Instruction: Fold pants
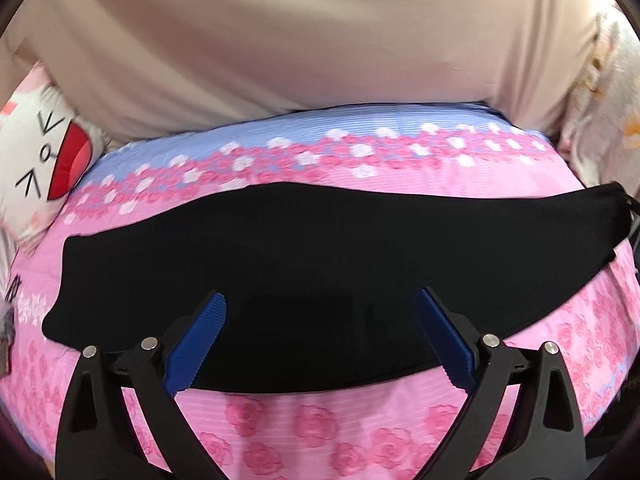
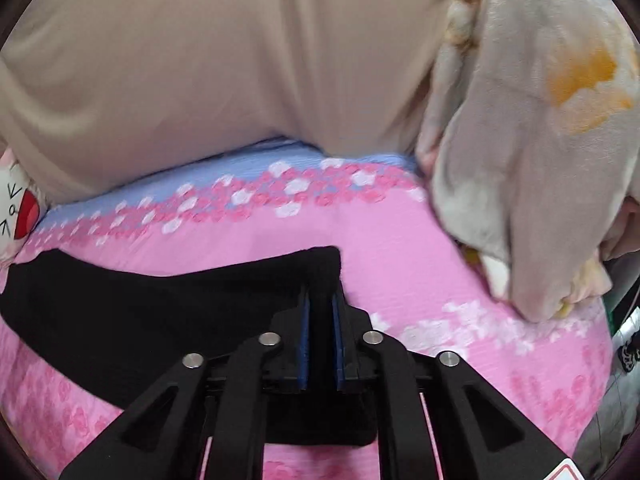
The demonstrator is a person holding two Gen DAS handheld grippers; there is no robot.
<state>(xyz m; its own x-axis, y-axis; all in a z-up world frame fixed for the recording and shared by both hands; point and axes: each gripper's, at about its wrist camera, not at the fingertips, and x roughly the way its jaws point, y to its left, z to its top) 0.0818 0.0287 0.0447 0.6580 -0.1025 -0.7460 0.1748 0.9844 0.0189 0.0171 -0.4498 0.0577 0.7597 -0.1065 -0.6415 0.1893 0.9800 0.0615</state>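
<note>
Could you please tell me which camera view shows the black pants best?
The left wrist view: the black pants stretch almost fully across the floral bedsheet. The right wrist view shows only one end, partly hidden behind the right claw.

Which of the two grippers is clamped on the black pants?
The right gripper: its blue pads are nearly together with black pants fabric pinched between them. The left gripper stands wide open over the cloth, gripping nothing.

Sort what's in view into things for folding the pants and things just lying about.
For the job:
black pants
left tool, open over the pants
right tool, closed on the pants' end

Lying about:
pink flowered sheet
beige cloth
cartoon pillow
pale blanket
</note>
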